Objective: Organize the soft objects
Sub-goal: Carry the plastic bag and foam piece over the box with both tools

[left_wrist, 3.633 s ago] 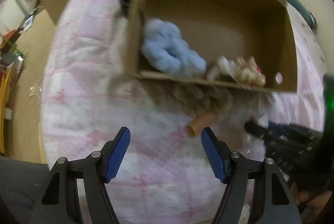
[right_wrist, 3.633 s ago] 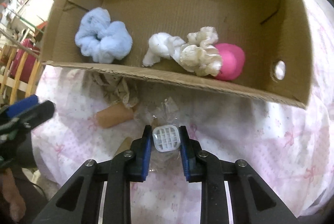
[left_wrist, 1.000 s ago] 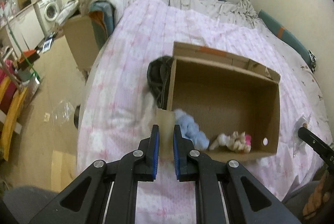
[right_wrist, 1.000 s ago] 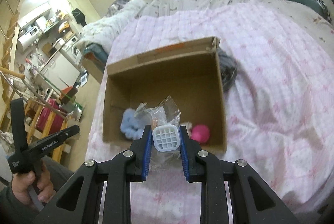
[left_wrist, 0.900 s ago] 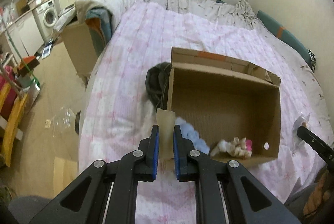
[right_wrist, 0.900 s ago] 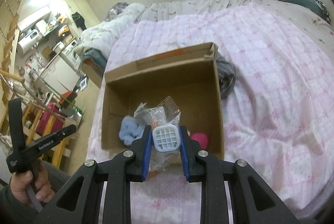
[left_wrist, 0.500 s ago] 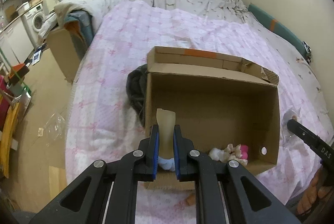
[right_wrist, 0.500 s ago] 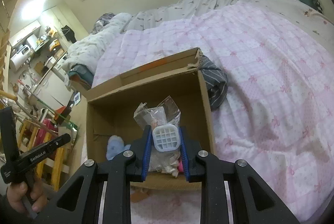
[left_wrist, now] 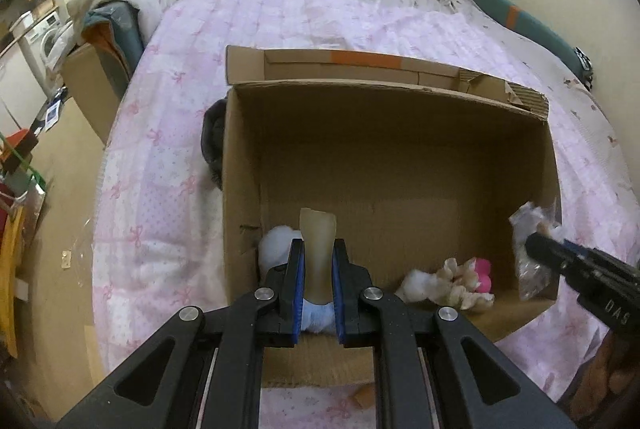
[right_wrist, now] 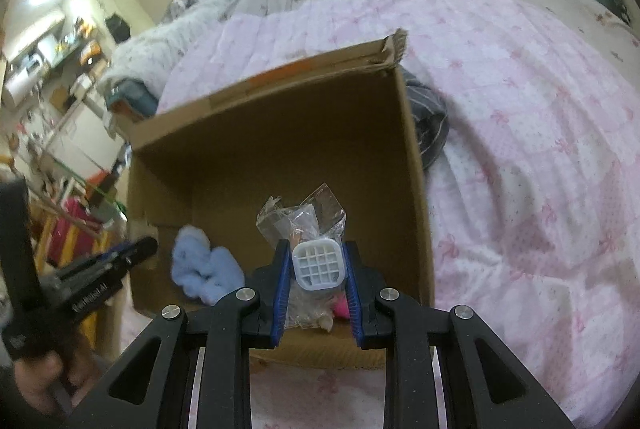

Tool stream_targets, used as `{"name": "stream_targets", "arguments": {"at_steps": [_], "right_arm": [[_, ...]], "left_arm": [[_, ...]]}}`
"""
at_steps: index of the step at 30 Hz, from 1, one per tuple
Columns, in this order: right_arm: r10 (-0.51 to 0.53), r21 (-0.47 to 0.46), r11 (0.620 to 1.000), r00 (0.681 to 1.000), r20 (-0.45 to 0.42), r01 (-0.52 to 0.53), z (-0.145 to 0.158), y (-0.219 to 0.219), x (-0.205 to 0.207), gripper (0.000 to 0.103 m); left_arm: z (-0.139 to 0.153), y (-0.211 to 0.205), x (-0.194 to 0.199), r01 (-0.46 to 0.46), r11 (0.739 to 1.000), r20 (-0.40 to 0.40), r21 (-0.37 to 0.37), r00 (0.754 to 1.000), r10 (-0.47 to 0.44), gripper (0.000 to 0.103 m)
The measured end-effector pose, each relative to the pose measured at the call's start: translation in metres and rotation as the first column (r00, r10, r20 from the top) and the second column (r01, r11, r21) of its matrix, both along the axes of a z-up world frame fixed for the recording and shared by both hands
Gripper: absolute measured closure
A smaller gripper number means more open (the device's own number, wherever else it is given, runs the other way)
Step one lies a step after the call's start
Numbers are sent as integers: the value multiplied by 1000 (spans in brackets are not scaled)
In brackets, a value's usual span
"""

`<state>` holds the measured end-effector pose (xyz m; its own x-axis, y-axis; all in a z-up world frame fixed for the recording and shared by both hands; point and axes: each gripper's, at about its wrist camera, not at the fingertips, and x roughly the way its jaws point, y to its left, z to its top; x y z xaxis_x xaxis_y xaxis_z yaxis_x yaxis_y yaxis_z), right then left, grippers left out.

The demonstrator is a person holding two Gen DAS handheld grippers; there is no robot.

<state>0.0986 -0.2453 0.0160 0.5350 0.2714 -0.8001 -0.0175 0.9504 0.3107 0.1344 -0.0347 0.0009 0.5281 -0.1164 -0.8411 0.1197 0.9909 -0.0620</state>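
The open brown cardboard box point(left_wrist: 400, 157) sits on the pink patterned quilt point(left_wrist: 168, 157), its far flap standing upright. The left gripper point(left_wrist: 317, 257) is clamped on a flat tan translucent strip point(left_wrist: 317, 241), held upright above the near-left corner of the box. The right gripper point(right_wrist: 316, 261) is clamped on a white gridded plastic piece in a clear crinkled bag point(right_wrist: 318, 263), above the near wall towards the right side. Along the near wall inside lie a pale blue fluffy bundle point(right_wrist: 204, 269), a cream knotted fabric piece point(left_wrist: 448, 279) and a pink soft object point(left_wrist: 482, 271). The rear half of the box floor is bare. A dark striped garment point(right_wrist: 430, 125) lies against the outer side wall.
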Motion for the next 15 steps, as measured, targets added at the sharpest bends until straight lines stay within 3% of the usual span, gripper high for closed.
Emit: {"name": "stream_targets", "arguments": {"at_steps": [9, 15], "right_arm": [[18, -24, 1000, 999, -37, -19, -9, 7, 3, 77], [42, -35, 998, 995, -88, -46, -19, 12, 5, 77]], "left_arm": [[-14, -2, 4, -7, 1000, -57, -16, 998, 6, 88], [-13, -3, 3, 0, 999, -47, -44, 999, -2, 87]]}}
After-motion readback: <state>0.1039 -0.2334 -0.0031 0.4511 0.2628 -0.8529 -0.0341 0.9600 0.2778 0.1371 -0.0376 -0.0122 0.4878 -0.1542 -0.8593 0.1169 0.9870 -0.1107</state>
